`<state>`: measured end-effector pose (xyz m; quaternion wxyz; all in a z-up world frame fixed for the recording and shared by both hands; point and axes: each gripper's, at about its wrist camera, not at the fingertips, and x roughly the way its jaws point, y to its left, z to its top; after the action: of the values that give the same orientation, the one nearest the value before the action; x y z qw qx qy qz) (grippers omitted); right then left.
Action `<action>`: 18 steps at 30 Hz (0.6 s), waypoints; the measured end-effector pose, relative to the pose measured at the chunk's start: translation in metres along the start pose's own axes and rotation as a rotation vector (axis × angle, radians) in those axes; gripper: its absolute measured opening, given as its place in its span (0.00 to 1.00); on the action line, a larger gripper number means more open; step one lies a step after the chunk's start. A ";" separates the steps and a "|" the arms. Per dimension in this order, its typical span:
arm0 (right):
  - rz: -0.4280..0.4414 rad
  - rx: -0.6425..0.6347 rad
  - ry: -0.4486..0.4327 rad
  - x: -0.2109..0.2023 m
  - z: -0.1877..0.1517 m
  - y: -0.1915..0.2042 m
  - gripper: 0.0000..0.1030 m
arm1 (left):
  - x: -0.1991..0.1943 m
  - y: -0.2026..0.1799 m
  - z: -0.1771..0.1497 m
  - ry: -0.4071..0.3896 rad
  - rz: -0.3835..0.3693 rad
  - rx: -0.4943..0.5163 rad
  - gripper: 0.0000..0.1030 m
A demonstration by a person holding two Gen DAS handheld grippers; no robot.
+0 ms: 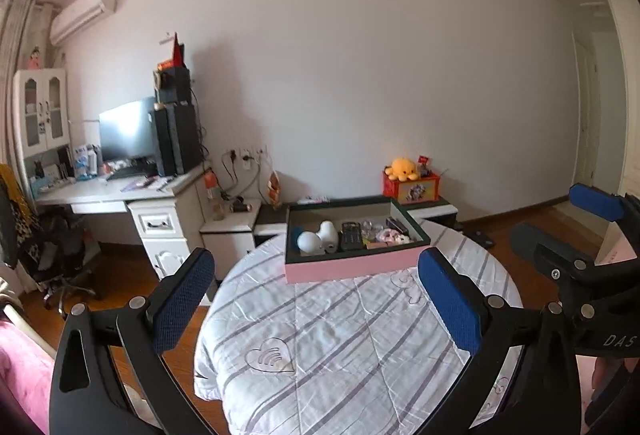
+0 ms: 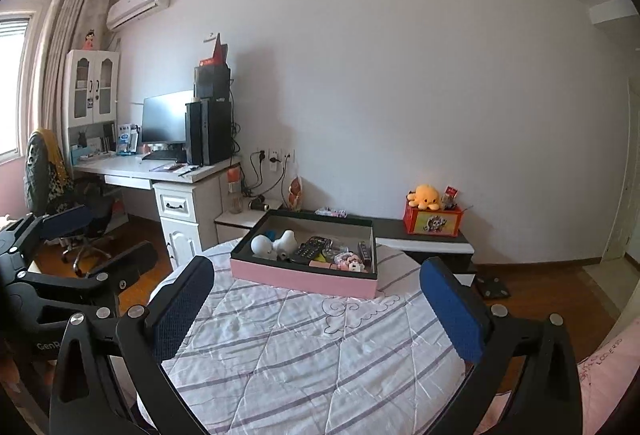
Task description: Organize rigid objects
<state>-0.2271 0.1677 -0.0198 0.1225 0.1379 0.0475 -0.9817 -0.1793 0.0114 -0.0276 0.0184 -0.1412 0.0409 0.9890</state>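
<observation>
Counts, approx. where small: 1 pink-sided box [image 1: 348, 270] w/ dark rim; inside, 2 white rounded objs [image 1: 310, 242], 1 black remote/calculator [image 1: 351, 235], several small trinkets, no. unclear. 2 grippers: left gripper [image 1: 320, 305], right gripper [image 2: 320, 309]. 1 yellow octopus plush [image 2: 427, 196], 1 red box [image 2: 432, 222], 1 monitor [image 2: 165, 118].

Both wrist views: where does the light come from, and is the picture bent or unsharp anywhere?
Right wrist view: daylight enters at the window on the left, and the computer tower throws a soft shadow on the wall. Left wrist view: no window shows; the pink box is fairly sharp. Both: fisheye bends the walls, with dark corners.
</observation>
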 end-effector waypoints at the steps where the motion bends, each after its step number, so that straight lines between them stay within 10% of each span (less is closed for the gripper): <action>1: 0.002 0.001 -0.006 -0.004 0.001 0.001 1.00 | -0.005 0.000 0.000 -0.013 0.007 0.001 1.00; 18: 0.001 -0.027 -0.129 -0.071 0.013 0.018 1.00 | -0.087 0.003 0.013 -0.151 0.060 0.006 1.00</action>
<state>-0.1596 0.1648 0.0112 0.1277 0.0727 0.0527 -0.9877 -0.0993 0.0075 0.0092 -0.0080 -0.0648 0.0464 0.9968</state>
